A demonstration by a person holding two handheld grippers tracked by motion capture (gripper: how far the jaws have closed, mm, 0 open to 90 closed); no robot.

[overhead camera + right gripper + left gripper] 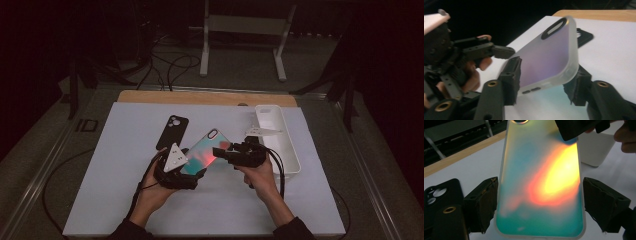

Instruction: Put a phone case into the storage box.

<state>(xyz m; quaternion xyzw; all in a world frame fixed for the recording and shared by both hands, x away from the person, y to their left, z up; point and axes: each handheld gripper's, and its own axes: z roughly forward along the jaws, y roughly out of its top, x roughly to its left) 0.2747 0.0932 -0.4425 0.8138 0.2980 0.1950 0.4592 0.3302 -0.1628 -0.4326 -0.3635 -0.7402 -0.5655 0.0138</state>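
Hands point(159, 187) low, tools point(181, 172) flanking tilted iridescent phone case point(205, 150) above table point(125, 200).

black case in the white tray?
No: the black case lies flat on the white mat, left of the iridescent case, well apart from the tray.

Free room and obstacles on the white mat point(125, 200). At ten o'clock from my left gripper point(175, 172) lies the black phone case point(172, 131); the mat beyond it, toward nine, is bare. At one o'clock from my right gripper point(235, 152) the white tray point(292, 160) walls off the mat's edge. Between both grippers the iridescent phone case point(205, 150) bars direct passage. Toward six, bare mat flanks my forearms.
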